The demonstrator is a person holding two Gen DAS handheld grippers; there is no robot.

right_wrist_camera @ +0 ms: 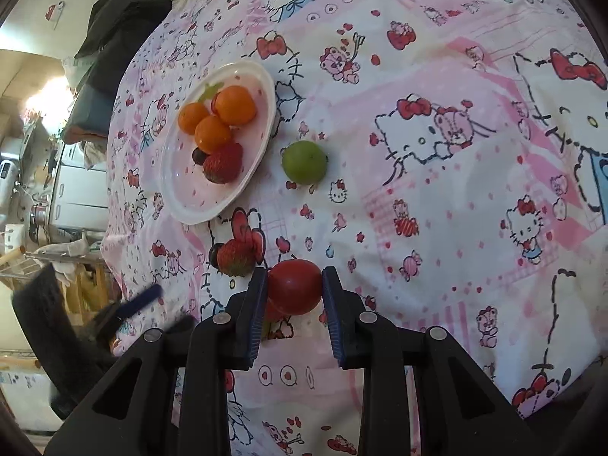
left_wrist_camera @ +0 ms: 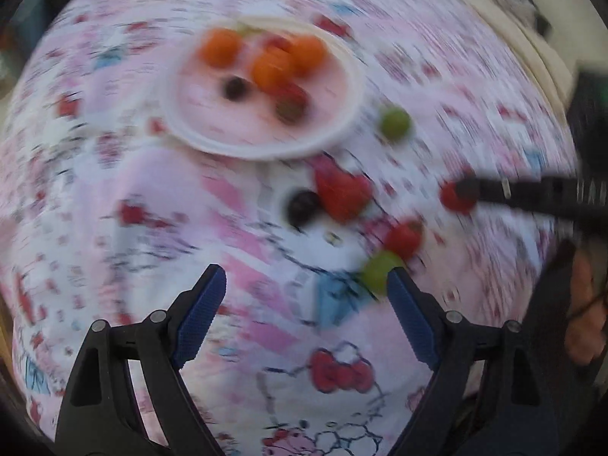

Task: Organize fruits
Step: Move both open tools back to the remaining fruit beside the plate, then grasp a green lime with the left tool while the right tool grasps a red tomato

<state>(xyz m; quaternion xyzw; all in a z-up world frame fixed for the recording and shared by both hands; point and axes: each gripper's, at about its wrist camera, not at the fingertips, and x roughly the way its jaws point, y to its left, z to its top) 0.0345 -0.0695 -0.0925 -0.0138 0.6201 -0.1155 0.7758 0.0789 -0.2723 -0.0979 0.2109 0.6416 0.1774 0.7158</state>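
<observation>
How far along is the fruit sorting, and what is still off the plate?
Partly done. The plate already holds three oranges, a lychee and a dark grape. The right gripper is shut on a red fruit. Left on the cloth: a green fruit, another lychee and more; the left gripper is open.

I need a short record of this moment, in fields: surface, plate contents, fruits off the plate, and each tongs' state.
surface: patterned pink cloth
plate: three orange fruits, one rough red fruit, one small dark fruit
off the plate: green fruit; rough red fruit with a dark one beside it
right tongs: shut on the smooth red fruit
left tongs: open, nothing between the pads; a second green fruit lies near one tip; view blurred
</observation>
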